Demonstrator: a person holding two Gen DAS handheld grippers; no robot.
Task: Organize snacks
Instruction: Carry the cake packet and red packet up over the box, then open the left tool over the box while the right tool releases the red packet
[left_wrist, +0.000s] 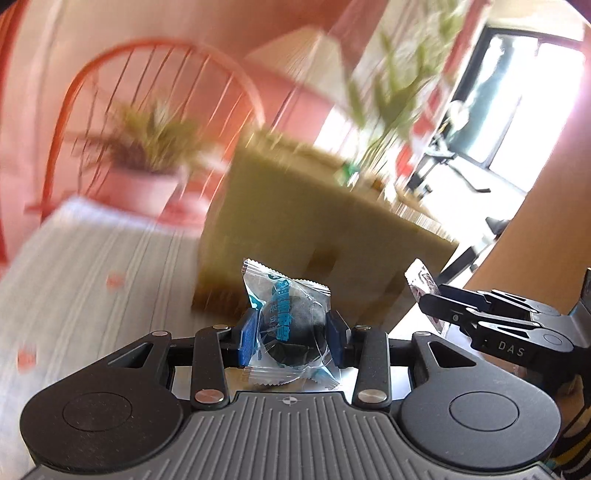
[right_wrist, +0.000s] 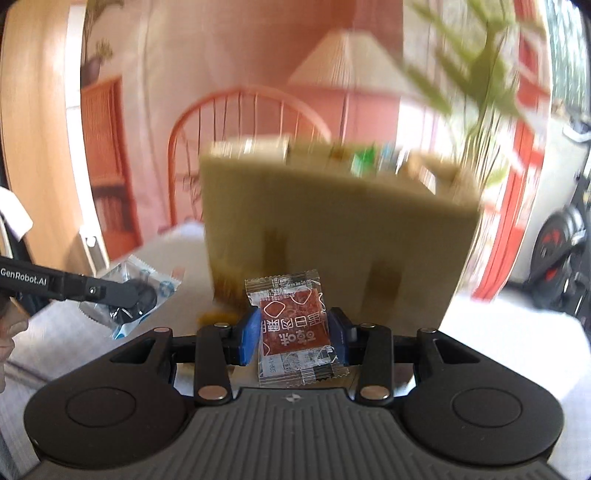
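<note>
My left gripper (left_wrist: 291, 332) is shut on a clear packet with blue print and a dark round snack (left_wrist: 291, 321), held above the table. That same packet (right_wrist: 136, 295) shows at the left of the right wrist view, under the left gripper's black fingers (right_wrist: 107, 291). My right gripper (right_wrist: 293, 332) is shut on a clear packet with a red-brown square snack (right_wrist: 293, 325). In the left wrist view the right gripper's fingers (left_wrist: 454, 299) reach in from the right with the edge of that packet (left_wrist: 421, 280). A tan cardboard box (right_wrist: 332, 236) stands just ahead, several snacks showing over its rim.
The table wears a white striped cloth (left_wrist: 92, 266). An orange spindle-back chair (right_wrist: 243, 110) stands behind the box. A potted plant (left_wrist: 147, 158) sits at the far left of the table, leafy stems (right_wrist: 480, 74) rise at the right. The surroundings are blurred.
</note>
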